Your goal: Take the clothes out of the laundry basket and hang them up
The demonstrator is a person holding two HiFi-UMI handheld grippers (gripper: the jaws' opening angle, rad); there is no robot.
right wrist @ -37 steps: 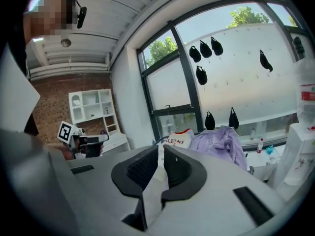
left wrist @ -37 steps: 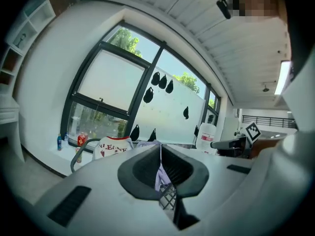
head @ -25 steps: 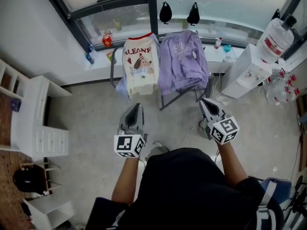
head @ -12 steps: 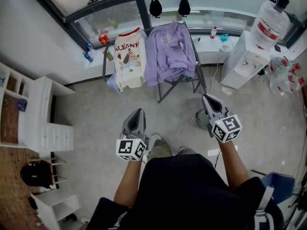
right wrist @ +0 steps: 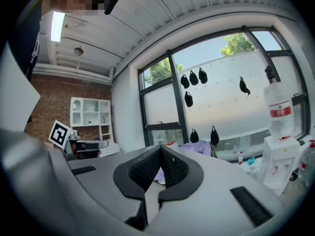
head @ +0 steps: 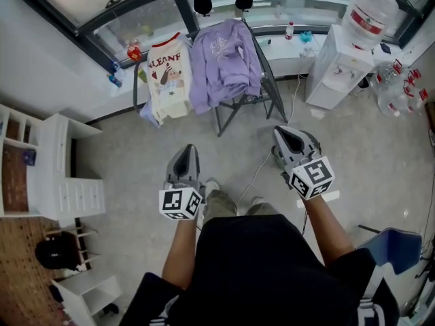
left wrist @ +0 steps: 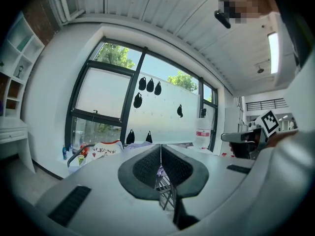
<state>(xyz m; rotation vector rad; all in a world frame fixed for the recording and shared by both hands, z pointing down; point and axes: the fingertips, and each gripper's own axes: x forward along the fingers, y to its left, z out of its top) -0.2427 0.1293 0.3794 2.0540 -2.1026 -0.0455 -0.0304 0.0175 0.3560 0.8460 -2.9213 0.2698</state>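
A cream T-shirt with a dog print (head: 168, 73) and a purple sweatshirt (head: 221, 63) hang over a metal drying rack (head: 262, 97) by the window. No laundry basket shows in any view. My left gripper (head: 188, 151) is held level over the floor, well short of the rack, shut and empty. My right gripper (head: 284, 134) is beside it to the right, also shut with nothing in it. In the left gripper view the shut jaws (left wrist: 160, 154) point at the rack, with the cream T-shirt (left wrist: 106, 150) to their left. The right gripper view has the purple sweatshirt (right wrist: 194, 149) just past the shut jaws (right wrist: 161, 156).
A white water dispenser (head: 338, 66) with a large bottle (head: 370, 9) stands right of the rack. White shelves and drawers (head: 64, 175) line the left wall, with a black bag (head: 54, 253) below. A cable (head: 262, 168) runs across the floor. A blue object (head: 401, 246) lies at lower right.
The rack with its clothes has slid up and left in the head view and looks farther off. Both grippers stayed shut and empty.
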